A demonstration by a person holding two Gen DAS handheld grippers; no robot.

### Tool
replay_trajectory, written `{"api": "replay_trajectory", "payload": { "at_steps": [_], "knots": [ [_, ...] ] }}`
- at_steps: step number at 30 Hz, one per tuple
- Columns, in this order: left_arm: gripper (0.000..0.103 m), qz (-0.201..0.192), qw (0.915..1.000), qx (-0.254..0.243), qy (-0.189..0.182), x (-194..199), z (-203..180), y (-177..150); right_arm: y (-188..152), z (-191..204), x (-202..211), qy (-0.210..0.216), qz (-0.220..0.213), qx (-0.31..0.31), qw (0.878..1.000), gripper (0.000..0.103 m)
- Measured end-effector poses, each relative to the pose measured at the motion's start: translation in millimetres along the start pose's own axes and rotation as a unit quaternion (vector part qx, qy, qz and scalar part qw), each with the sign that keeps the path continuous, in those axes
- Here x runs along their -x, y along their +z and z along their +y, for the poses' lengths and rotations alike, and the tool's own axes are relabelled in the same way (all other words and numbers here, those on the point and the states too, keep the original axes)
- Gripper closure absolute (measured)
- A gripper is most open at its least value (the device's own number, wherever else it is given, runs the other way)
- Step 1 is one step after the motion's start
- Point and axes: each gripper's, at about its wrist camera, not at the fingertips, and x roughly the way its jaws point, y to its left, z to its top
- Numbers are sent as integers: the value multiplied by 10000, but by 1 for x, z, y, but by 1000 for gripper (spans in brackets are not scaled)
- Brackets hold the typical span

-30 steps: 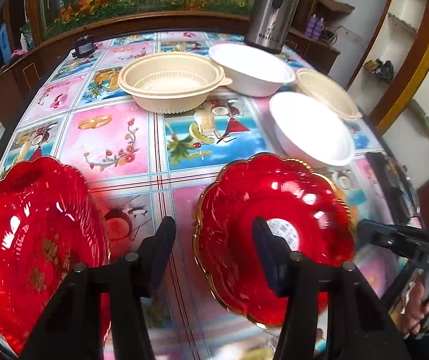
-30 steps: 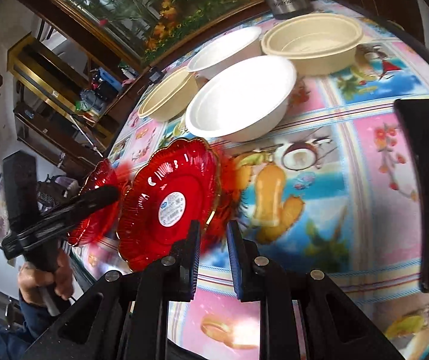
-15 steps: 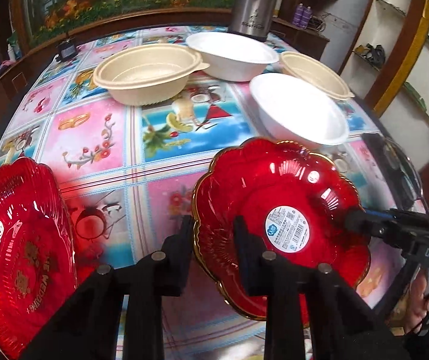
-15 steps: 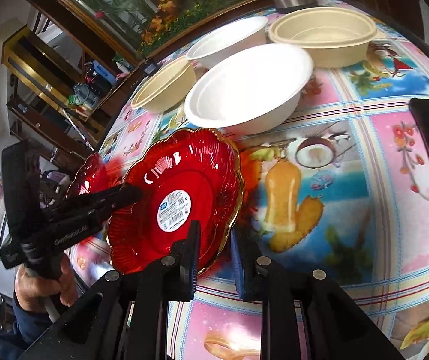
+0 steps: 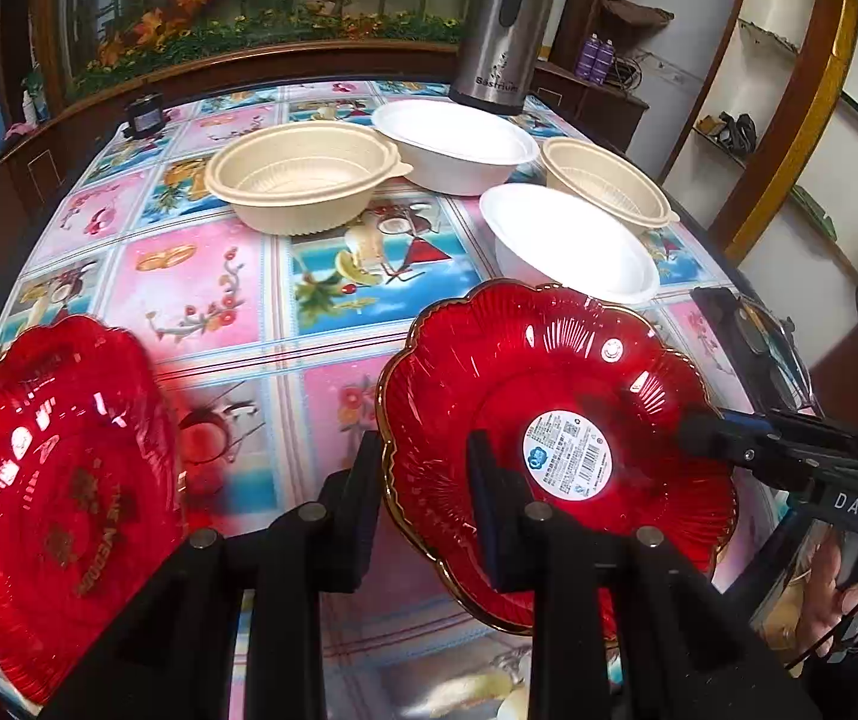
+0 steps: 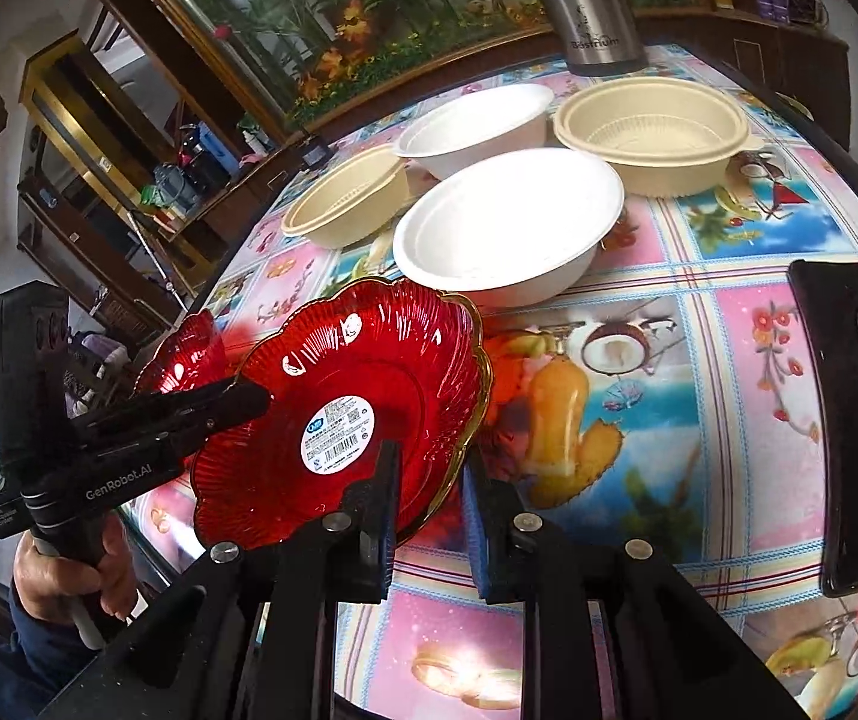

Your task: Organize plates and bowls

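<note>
My left tool (image 5: 423, 498) is matte black plastic: two flat, slab-like fingers (image 5: 363, 510) on angular arms, each arm carrying round silver screw heads. My right tool (image 6: 426, 519) has the same black build and silver screws, but its fingers wear blue pads (image 6: 480, 534) on the inner faces. From the right wrist camera, at 9 o'clock, my left tool's boxy black body reads "GenRobot.AI" in white, with a small white label beside it. From the left wrist camera, at 3 o'clock, my right tool shows white letters "DAS". My left hand (image 6: 60, 576) is bare skin above a dark blue sleeve; my right hand (image 5: 837, 588) is bare too.
</note>
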Motion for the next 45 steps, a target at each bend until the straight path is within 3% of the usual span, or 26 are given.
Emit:
{"api": "replay_trajectory", "payload": {
  "at_steps": [8,15,27,35,43,45],
  "knots": [
    [75,-337,9990,273,69,35,28,-7,12,32,0,143,-22,358,9993,81],
    [75,-607,9945,785,338,66,79,-19,30,86,-17,365,17,822,9959,81],
    [75,-641,9773,1820,875,85,182,-53,45,182,-111,638,608,1566,9837,81],
    [74,-495,9710,2110,1007,75,212,-64,38,203,-154,512,988,1799,9774,81],
    [56,-502,9721,2079,960,74,215,-64,33,213,-169,308,1128,2000,9728,80],
    [49,-485,9732,2061,902,74,214,-63,34,213,-170,410,1198,1949,9726,72]
  ]
}}
